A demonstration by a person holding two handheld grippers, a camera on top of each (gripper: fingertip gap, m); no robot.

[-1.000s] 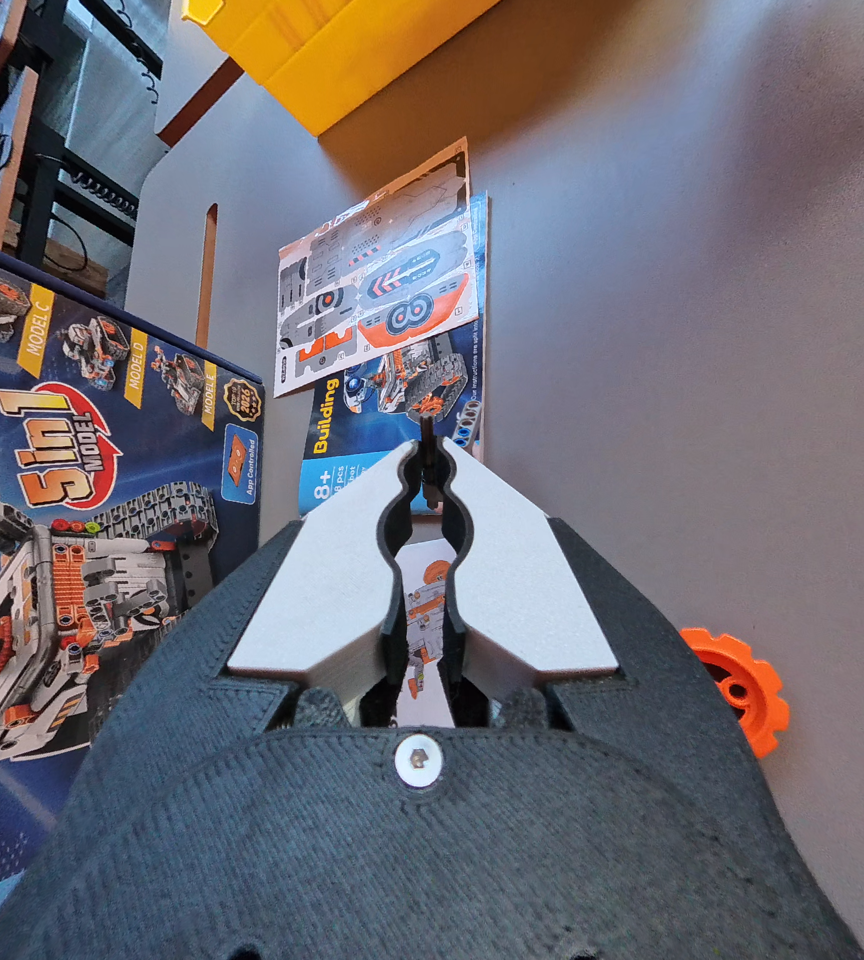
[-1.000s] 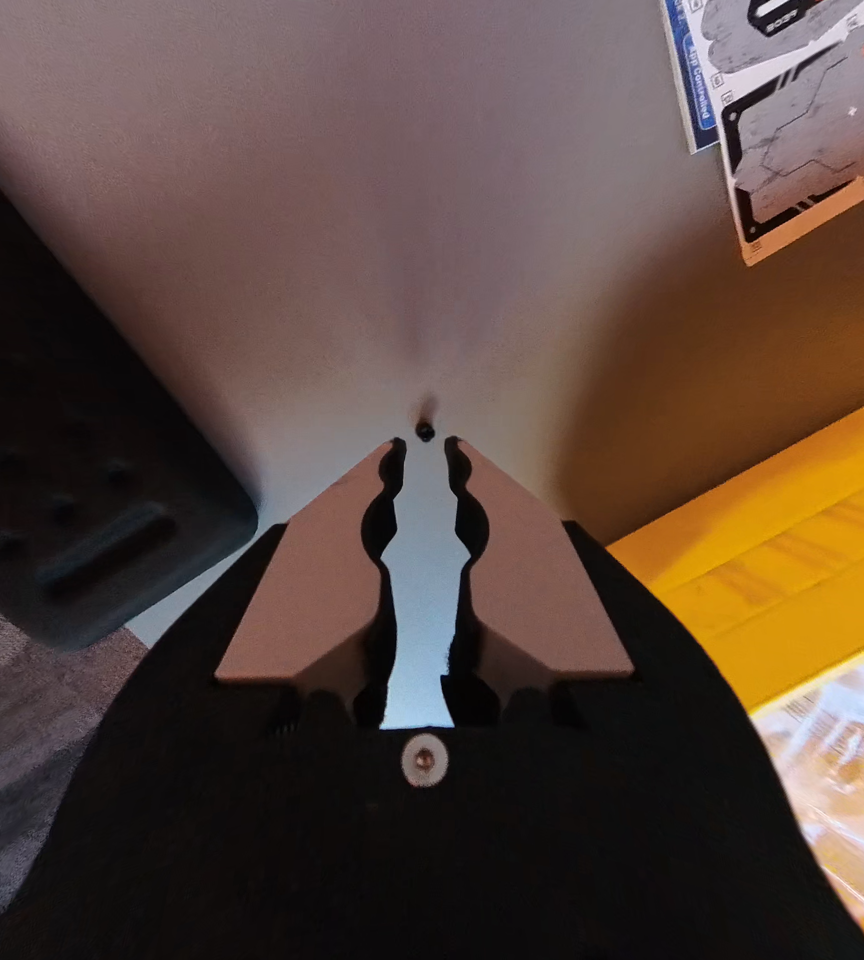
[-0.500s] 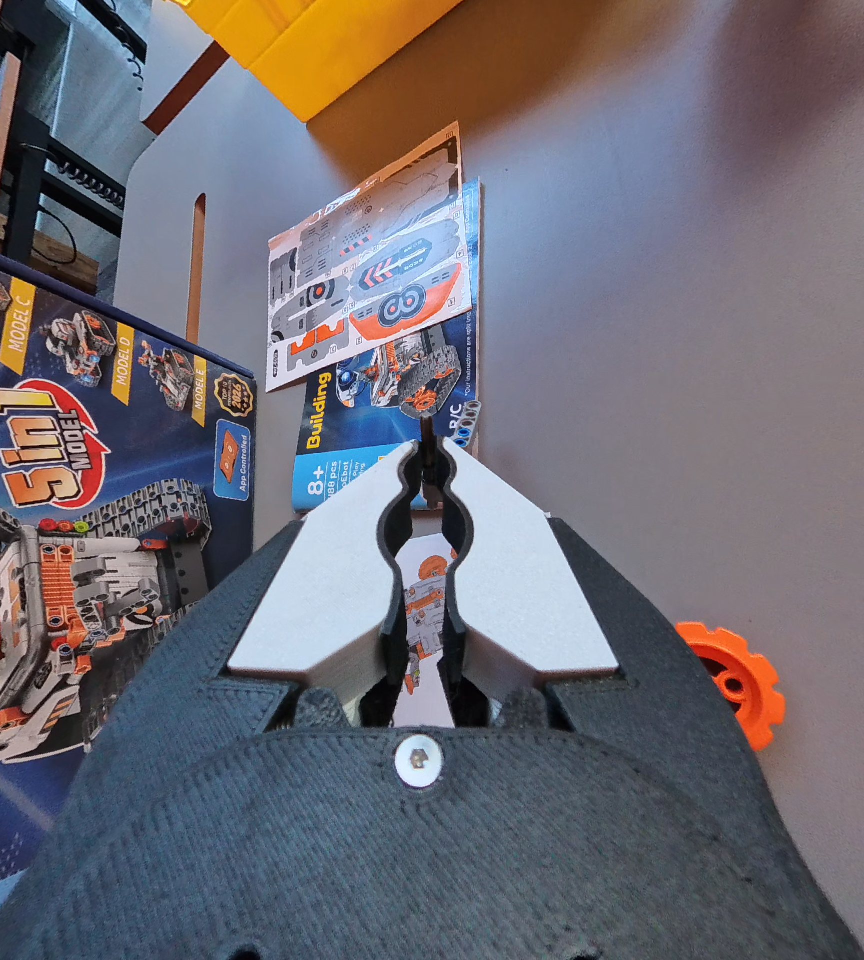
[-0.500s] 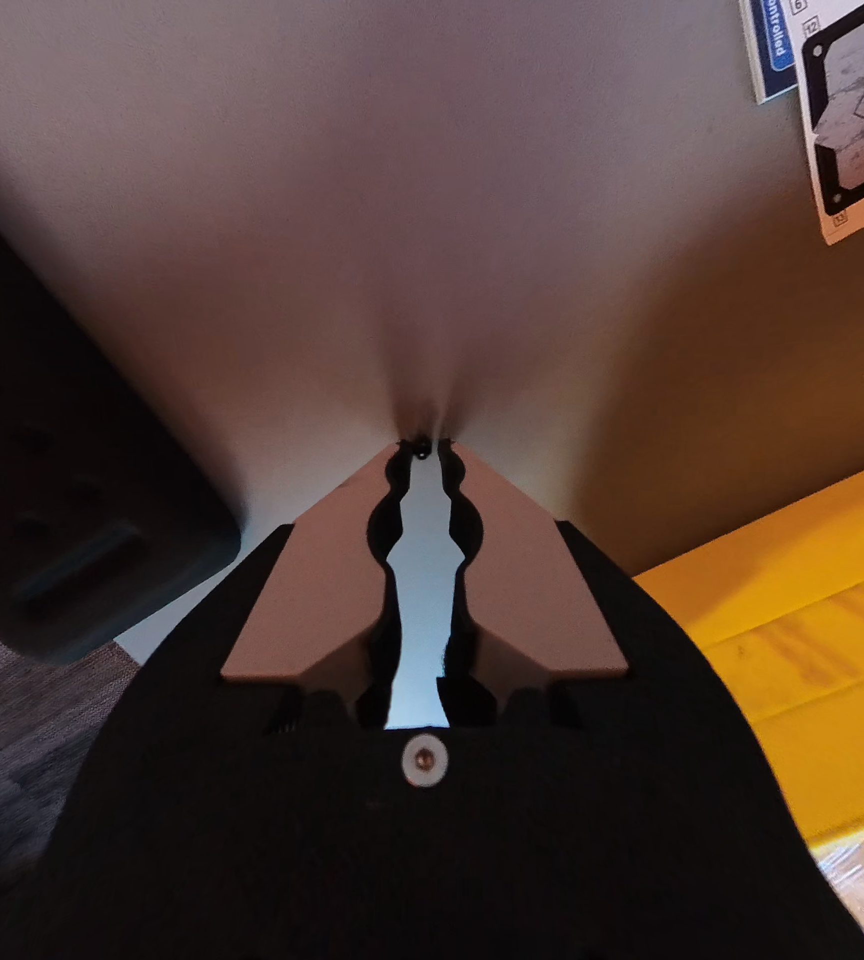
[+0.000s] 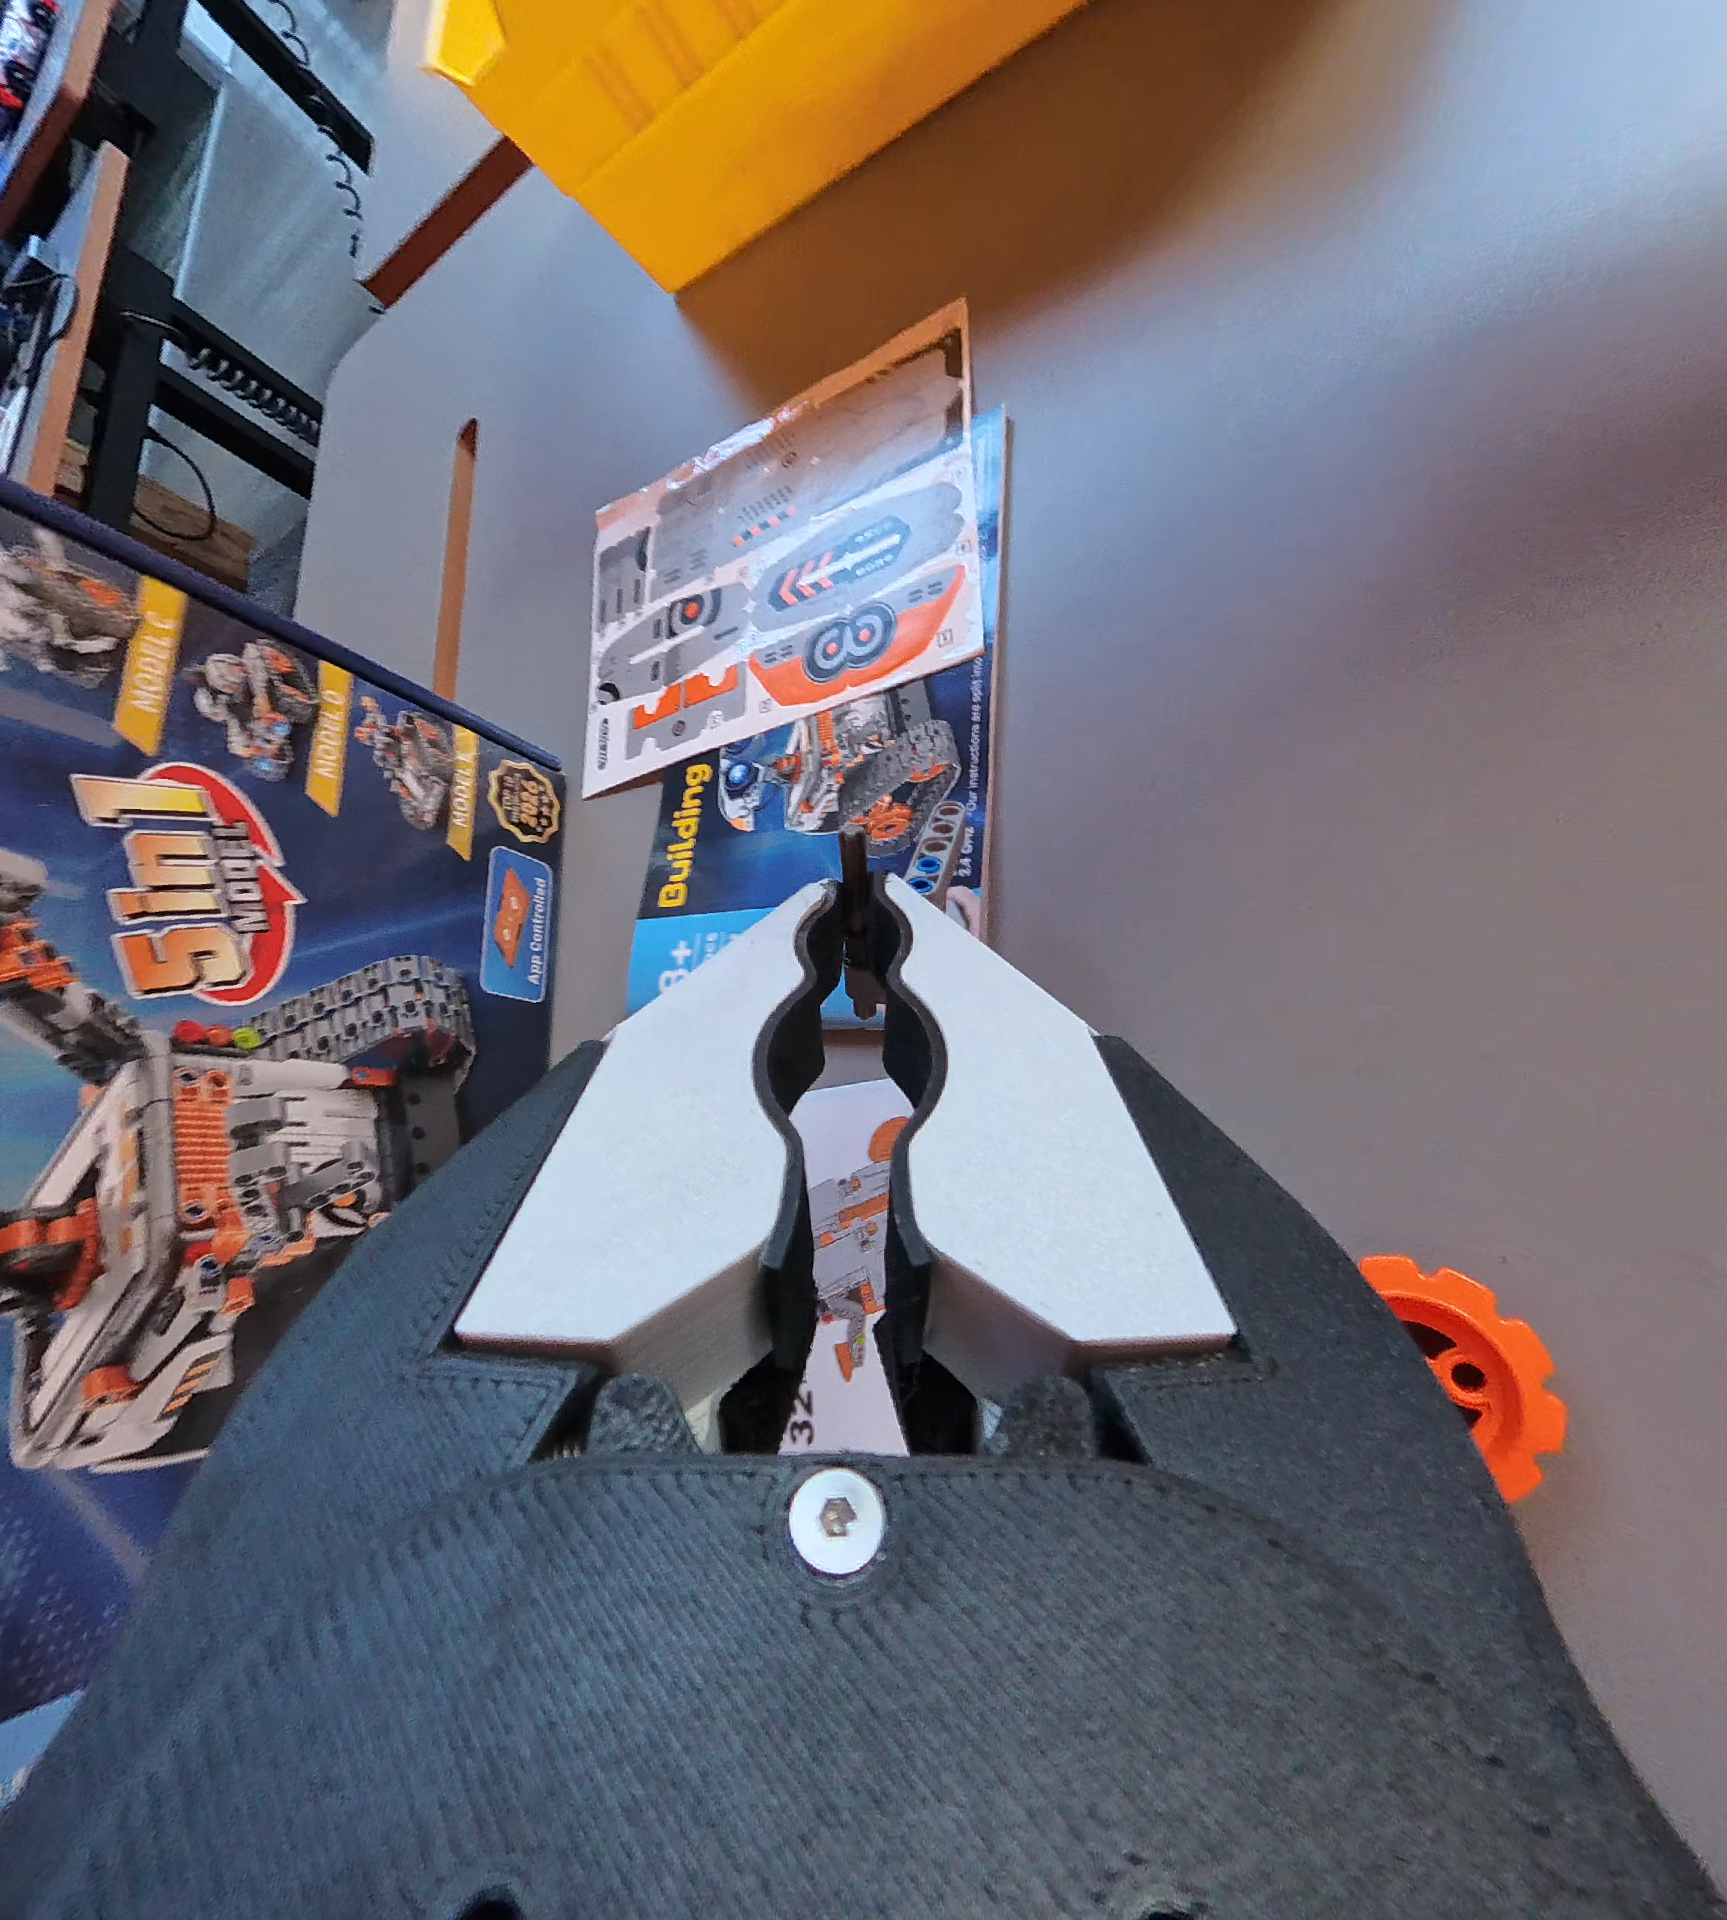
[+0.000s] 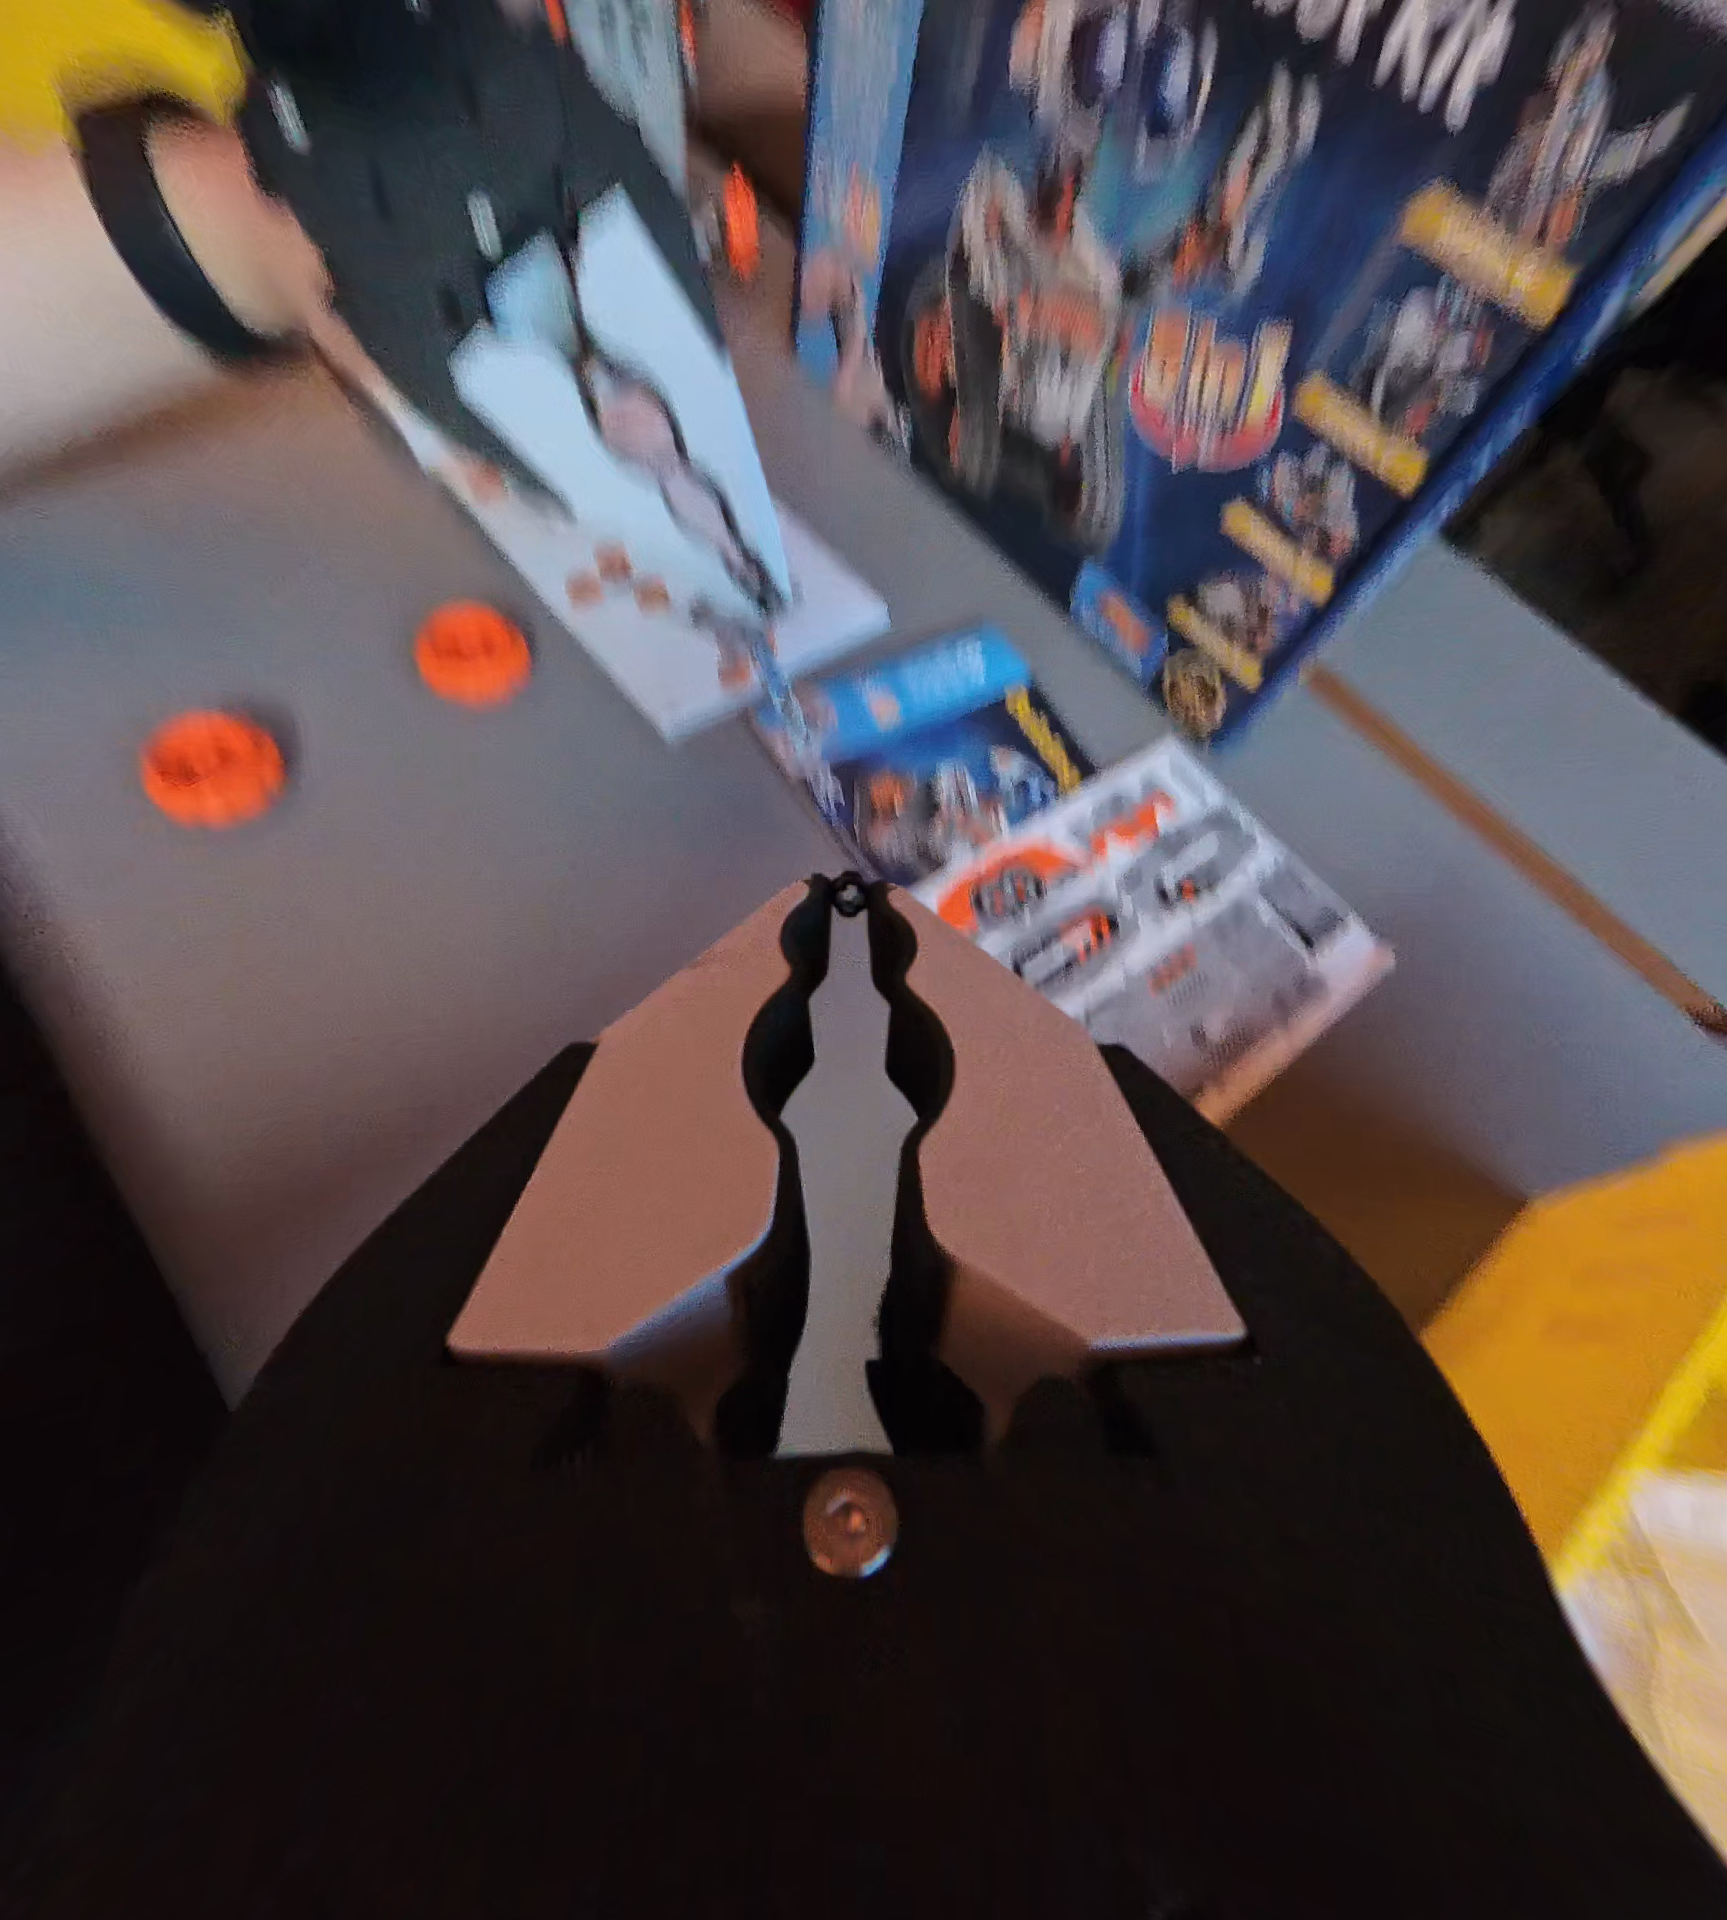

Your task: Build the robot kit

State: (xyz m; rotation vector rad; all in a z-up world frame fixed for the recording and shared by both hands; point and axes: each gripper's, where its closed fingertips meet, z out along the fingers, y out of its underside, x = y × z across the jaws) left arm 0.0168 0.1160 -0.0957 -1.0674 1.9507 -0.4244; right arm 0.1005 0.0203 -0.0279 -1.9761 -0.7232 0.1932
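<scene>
Pinching tiny black parts in both tongs above the grey table [image 5: 1410,727].
Your left tongs [image 5: 857,909] clamp a thin, stiff black plastic axle [image 5: 855,883] upright; your right tongs [image 6: 846,896] grip a small, light black ring-shaped piece [image 6: 846,894], probably easily dropped, at their tips.

Grey table [image 5: 1358,727] bears box [image 5: 215,935], booklet [image 5: 817,821], orange gears [image 5: 1461,1371].

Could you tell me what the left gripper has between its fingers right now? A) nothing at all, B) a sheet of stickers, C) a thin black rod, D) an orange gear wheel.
C: in the left wrist view the left gripper is shut on a thin black rod that sticks out past the fingertips, while the orange gear wheel lies apart on the grey table.
</scene>
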